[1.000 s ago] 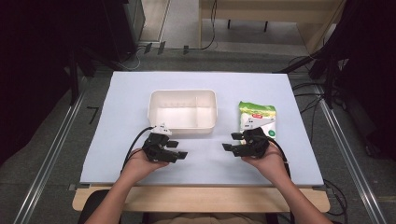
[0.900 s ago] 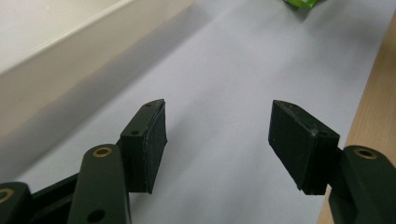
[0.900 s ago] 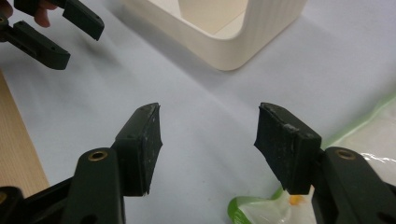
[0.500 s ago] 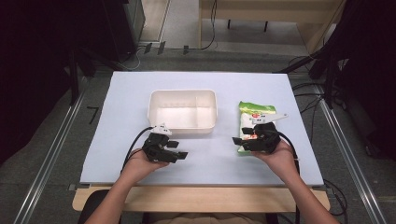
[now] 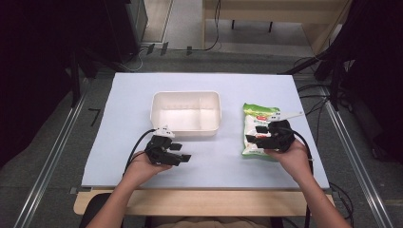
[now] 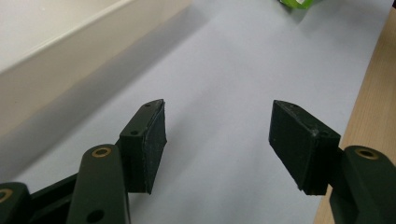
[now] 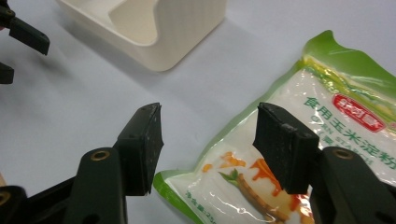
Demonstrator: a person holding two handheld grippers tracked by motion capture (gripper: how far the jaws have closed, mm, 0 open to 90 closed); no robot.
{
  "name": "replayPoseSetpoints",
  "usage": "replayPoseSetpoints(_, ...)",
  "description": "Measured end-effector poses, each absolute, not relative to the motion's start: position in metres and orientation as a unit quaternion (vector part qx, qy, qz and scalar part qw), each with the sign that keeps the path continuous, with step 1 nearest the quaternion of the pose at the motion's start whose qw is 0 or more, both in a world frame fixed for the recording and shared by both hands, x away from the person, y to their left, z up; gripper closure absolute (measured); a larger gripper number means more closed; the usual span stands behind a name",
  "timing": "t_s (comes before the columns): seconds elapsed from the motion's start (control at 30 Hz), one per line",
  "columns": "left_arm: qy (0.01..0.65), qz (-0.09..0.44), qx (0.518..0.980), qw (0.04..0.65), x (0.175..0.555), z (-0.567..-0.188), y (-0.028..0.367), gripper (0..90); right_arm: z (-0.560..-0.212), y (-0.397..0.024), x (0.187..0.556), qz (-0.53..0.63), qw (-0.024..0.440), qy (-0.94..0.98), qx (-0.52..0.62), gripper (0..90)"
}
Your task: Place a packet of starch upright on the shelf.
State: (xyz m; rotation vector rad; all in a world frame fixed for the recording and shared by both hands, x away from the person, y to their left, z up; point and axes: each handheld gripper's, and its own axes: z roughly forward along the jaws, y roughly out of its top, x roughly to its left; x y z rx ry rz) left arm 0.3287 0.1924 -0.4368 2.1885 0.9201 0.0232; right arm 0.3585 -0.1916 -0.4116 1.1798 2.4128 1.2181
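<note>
1. The packet lies flat on the worktop, just right of the tub.
2. The right claw hovers wide open over the packet's near corner, gripping nothing.
3. The left claw, near the tub's front-left corner, is open and empty.

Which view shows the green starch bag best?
The right gripper view: the green starch bag is close, print readable, its near edge between the open right gripper. The high view shows the whole bag small, partly behind that gripper. The left gripper view catches a green corner.
</note>
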Motion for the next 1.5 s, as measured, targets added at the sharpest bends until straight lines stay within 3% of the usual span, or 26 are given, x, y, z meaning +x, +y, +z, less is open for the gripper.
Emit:
replayPoseSetpoints(0.8,0.354,0.016,0.861,0.366,0.328,-0.438,0.19,37.3,-0.402,-0.242,0.404,0.387,0.129,0.781,0.473,44.0)
replayPoseSetpoints(1.5,0.354,0.017,0.86,0.367,0.328,-0.437,0.19,37.3,-0.437,-0.267,0.444,0.357,0.139,0.758,0.527,43.2)
